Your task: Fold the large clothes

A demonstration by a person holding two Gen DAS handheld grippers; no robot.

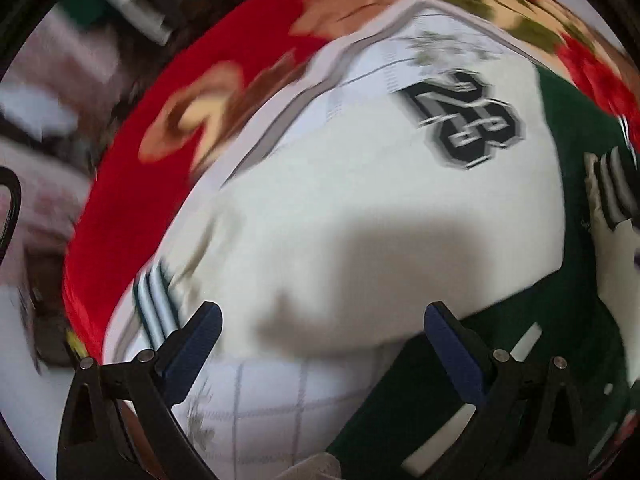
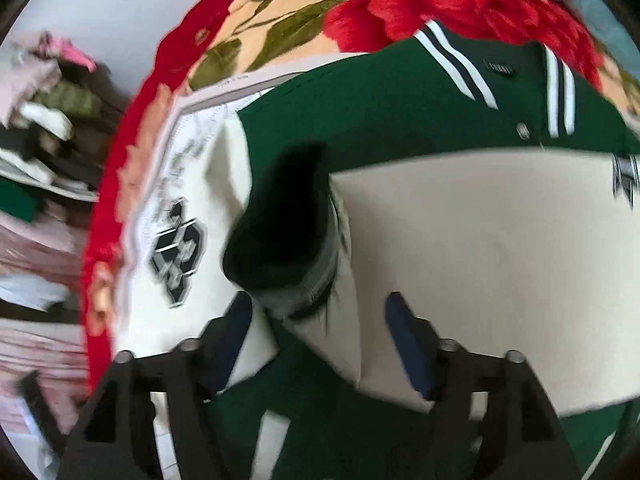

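Both black two-finger grippers, left [image 1: 318, 322] and right [image 2: 318, 316], stand wide open and empty above the green-and-cream varsity jacket [image 2: 460, 248] spread on the red floral blanket [image 2: 420, 8]; regrip both folded edges evenly before folding.

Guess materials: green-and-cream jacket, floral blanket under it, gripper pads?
Jacket: matte woven or fleece-like cloth, cream sleeves smoother, perhaps faux leather; striped ribbed knit trim.
Floral blanket: plush fleece, fuzzy pile visible.
Left gripper pads: blue, ribbed, probably rubber or printed plastic.
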